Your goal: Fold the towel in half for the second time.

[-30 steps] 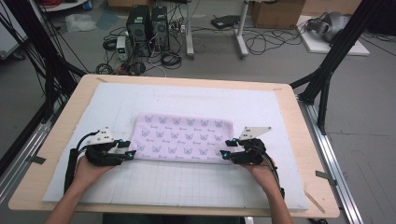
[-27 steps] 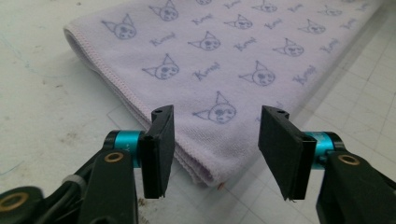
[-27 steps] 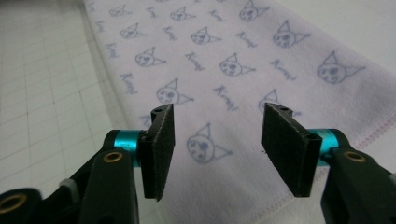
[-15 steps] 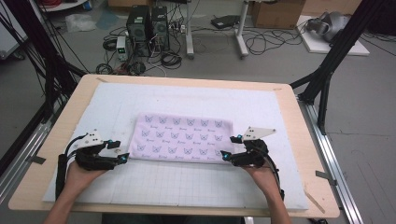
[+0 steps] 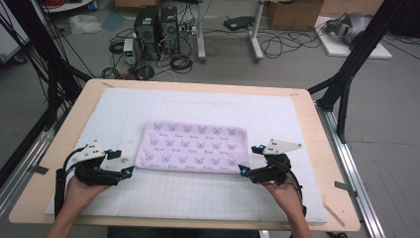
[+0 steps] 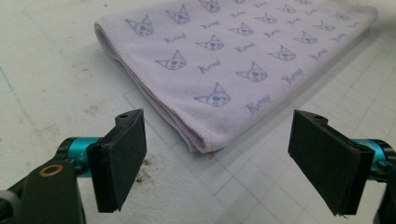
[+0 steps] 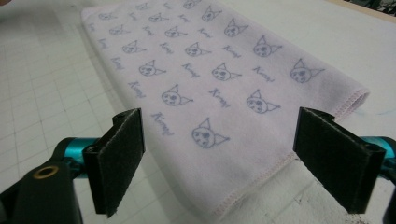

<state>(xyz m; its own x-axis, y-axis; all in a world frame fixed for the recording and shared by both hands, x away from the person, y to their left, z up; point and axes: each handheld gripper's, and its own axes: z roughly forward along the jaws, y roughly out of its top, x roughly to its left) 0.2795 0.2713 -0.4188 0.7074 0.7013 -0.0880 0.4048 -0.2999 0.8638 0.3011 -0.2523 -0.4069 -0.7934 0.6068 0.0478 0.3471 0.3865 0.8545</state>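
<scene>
Folded towel (image 5: 193,147) on white mat (image 5: 297,119)

Your left gripper (image 5: 130,170) and right gripper (image 5: 241,170) are black-bodied tools, each topped by a pale grey three-cornered plate and trailed by a black cable looping back along your forearm. Behind each pair of jaws sit teal metal collars, and the jaw pads (image 6: 119,158) are flat black rectangles with a rough, foam-like face. A small brass-ringed hole marks the black bracket below each left pad. Your forearms are bare, without sleeves.
</scene>
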